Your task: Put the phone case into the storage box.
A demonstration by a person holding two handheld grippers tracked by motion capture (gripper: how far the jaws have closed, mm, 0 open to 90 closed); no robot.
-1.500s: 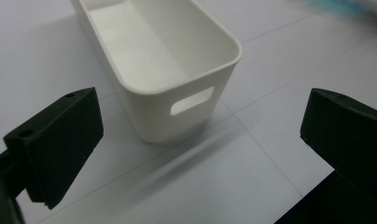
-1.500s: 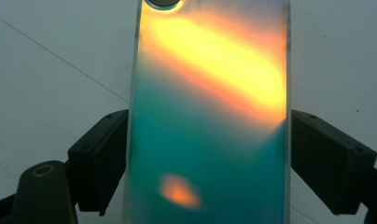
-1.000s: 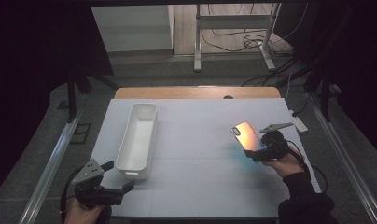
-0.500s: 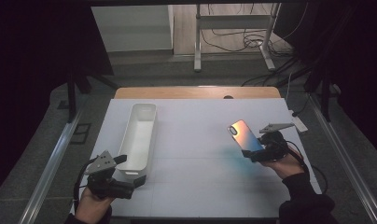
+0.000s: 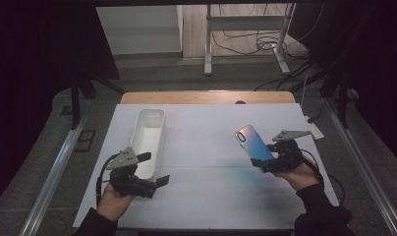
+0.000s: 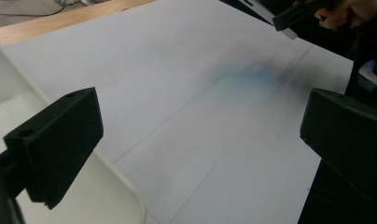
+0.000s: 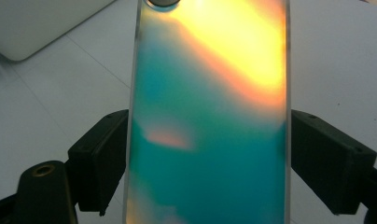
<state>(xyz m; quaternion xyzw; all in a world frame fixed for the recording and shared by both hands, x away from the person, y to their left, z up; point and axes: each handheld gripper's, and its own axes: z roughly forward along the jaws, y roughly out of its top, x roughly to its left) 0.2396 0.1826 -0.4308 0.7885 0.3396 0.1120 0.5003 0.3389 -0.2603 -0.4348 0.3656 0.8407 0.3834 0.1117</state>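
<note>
The right gripper [image 5: 265, 156] clamps a glossy iridescent blue-to-orange phone [image 7: 210, 116] by its long edges, raised over the white table [image 5: 206, 147]. The smooth edges may slip between the pads. The left gripper [image 5: 155, 169], jaws apart and empty, hovers beside the white oblong plastic tray [image 5: 150, 132].

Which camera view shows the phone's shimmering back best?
The right gripper view: the phone sits large between the right gripper's jaws, colours clear. The high view shows it small; the left gripper view catches perhaps one pale corner.
</note>
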